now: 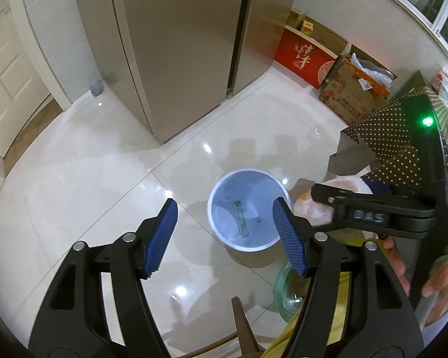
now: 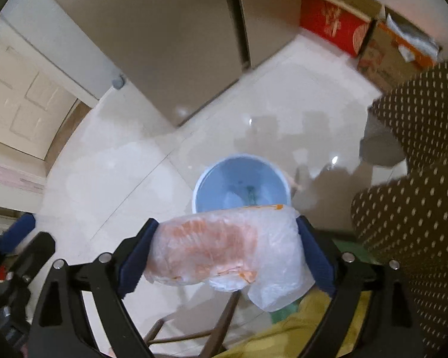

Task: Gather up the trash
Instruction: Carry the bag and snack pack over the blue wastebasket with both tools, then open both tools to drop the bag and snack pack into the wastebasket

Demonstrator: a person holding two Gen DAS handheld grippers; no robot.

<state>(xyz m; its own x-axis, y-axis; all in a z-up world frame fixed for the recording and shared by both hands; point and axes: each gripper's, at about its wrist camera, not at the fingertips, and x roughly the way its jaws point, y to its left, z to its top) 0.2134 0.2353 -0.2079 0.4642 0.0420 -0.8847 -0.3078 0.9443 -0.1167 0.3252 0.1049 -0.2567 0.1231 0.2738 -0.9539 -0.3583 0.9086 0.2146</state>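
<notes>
- Right gripper (image 2: 225,253) pinches a plastic bag (image 2: 224,247), held above the floor, short of the bin (image 2: 200,185).
- Left gripper (image 1: 225,238) spread, empty.
- Bin already holds scraps; drop judged pending.

Both views are evenly lit from overhead lamps, which leave small white glare spots on the glossy floor (image 1: 104,179). Soft shadows fall beside the bin (image 1: 248,208). The left view is sharp; the right is motion-blurred. Fisheye bending curves the fridge (image 1: 179,44), and the corners are black.
</notes>
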